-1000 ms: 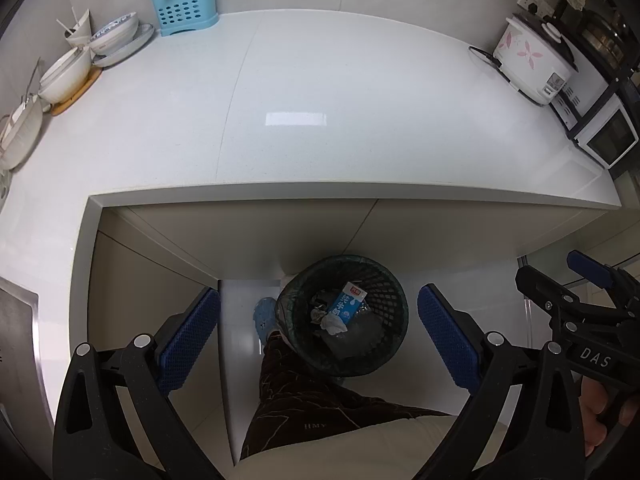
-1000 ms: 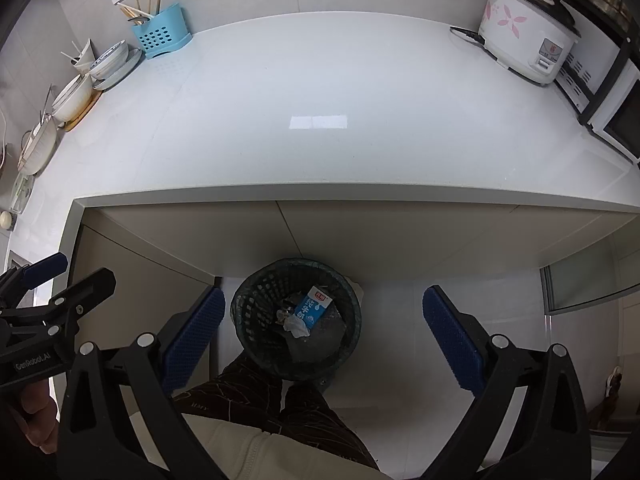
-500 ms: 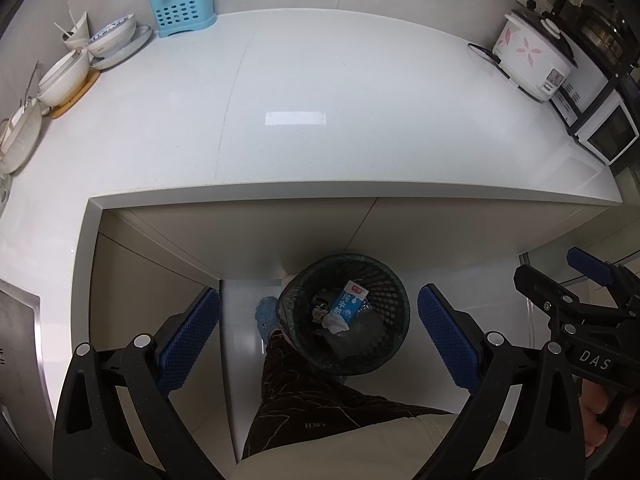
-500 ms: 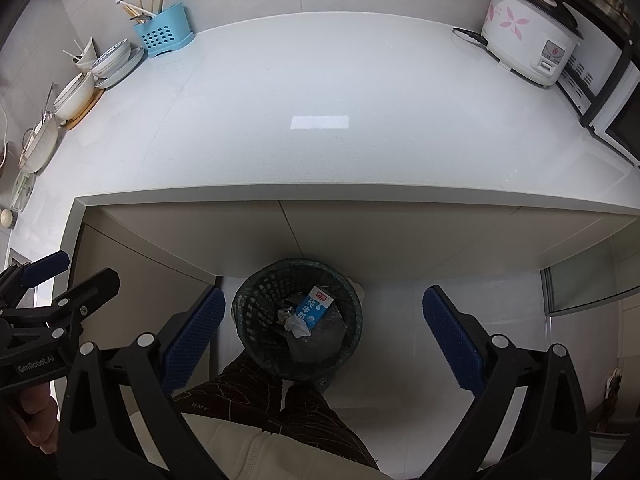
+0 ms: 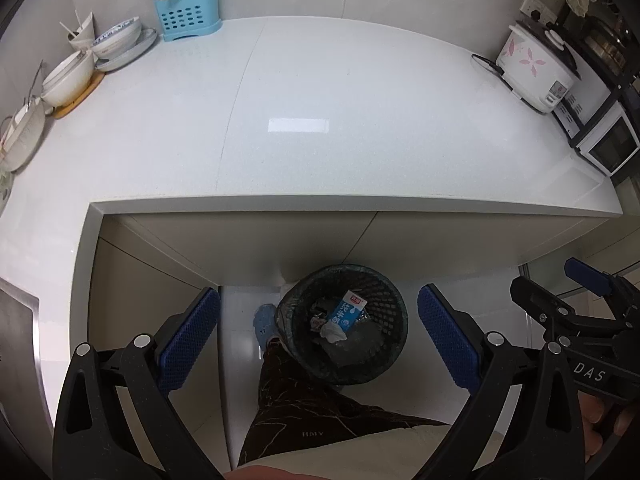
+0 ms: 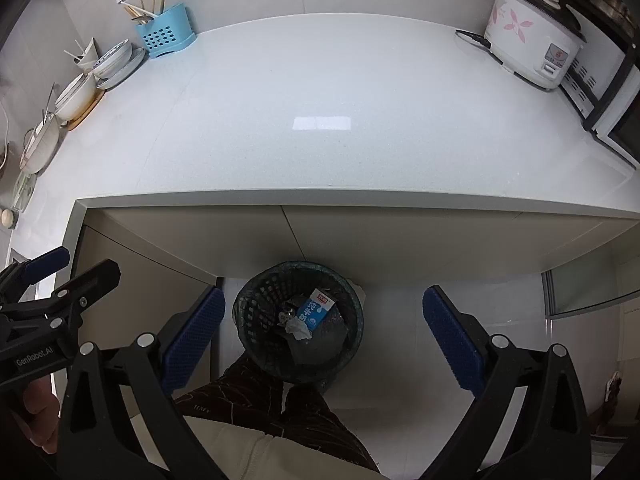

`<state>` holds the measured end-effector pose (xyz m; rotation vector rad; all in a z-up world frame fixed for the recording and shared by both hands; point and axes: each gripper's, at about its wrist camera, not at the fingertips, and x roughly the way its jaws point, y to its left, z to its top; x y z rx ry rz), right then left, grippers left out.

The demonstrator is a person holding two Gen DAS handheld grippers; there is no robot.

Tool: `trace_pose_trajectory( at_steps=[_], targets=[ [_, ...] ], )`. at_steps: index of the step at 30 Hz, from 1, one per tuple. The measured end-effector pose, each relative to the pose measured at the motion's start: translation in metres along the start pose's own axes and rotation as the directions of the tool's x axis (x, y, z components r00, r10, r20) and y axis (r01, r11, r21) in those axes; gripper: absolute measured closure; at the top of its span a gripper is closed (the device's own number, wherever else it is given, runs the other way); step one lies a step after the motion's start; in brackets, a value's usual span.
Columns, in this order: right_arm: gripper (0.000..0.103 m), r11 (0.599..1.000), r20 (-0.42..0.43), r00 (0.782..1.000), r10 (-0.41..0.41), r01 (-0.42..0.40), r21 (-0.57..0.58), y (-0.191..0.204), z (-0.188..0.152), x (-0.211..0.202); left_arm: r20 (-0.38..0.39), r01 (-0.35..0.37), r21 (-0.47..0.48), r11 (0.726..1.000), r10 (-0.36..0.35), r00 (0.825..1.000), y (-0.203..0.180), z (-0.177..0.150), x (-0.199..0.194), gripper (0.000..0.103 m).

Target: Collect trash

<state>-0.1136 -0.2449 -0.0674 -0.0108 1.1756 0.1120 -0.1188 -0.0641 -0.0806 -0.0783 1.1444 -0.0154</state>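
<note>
The left gripper (image 5: 318, 344) hangs with its 2 blue-padded jaws spread wide and nothing between them; the right gripper (image 6: 322, 338) is likewise spread and empty. Both are held above the floor, in front of the counter edge. Below and between each pair of jaws stands the black mesh trash bin (image 5: 384, 364), close against the cabinet front beside the person's dark trouser leg (image 5: 296, 408). Inside the bin lie a blue-and-white milk carton (image 5: 349, 312) and a crumpled white tissue (image 5: 332, 332), well apart from either gripper. Beyond, the white countertop (image 5: 340, 128) carries a blue utensil holder (image 5: 187, 12), stacked bowls (image 5: 80, 72) and a rice cooker (image 5: 534, 64).
</note>
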Motion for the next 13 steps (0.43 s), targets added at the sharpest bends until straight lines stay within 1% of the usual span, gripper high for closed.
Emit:
trace_pose_trajectory(
  at_steps=[10,13],
  targets=[
    [0.008,1.0,0.003,1.0,0.0,0.0,0.0,0.0015,0.0024,0.0017,-0.026,0.019,0.006,1.0,-0.019,0.999,-0.001,0.0017,0.0064,0.006],
    [0.008,1.0,0.007,1.0,-0.001,0.001,-0.001,0.0009,0.0031,0.0013,-0.022,0.006,0.011,1.0,-0.006,1.0,-0.001,0.002,0.0061,0.006]
  ],
)
